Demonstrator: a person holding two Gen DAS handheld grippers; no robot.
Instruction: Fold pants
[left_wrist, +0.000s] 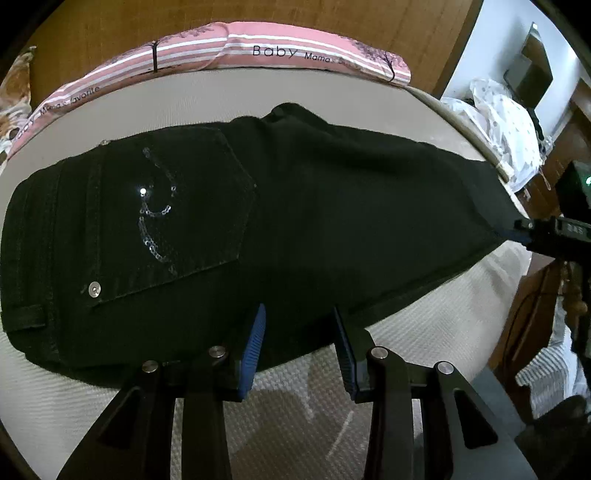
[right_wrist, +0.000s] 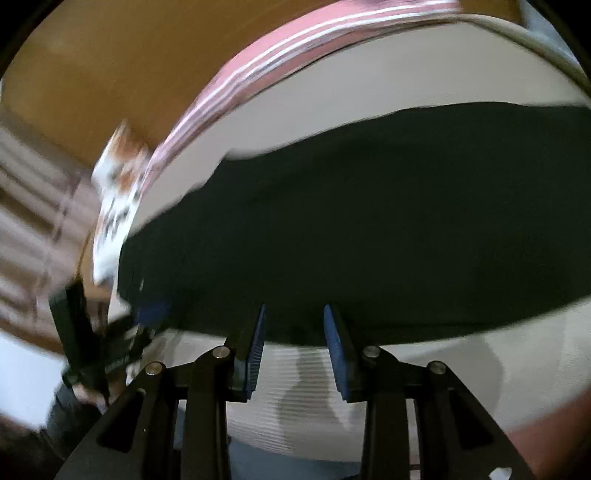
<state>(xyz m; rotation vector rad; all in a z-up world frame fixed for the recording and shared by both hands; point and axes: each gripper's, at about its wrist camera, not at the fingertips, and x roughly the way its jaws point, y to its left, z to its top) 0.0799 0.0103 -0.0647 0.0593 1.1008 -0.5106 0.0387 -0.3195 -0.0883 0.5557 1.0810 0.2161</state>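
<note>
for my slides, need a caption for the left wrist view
Open left gripper at the near edge of black pants laid flat on the bed.

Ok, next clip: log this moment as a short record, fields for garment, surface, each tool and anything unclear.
garment: black pants lying flat, already doubled leg over leg, back pocket with sequins facing up
surface: bed with a pale cover, pink striped pillow along the far edge
left tool: open, fingertips at the near edge of the pants
right tool: open, at the near edge of the pants
unclear: right wrist view is motion-blurred
</note>
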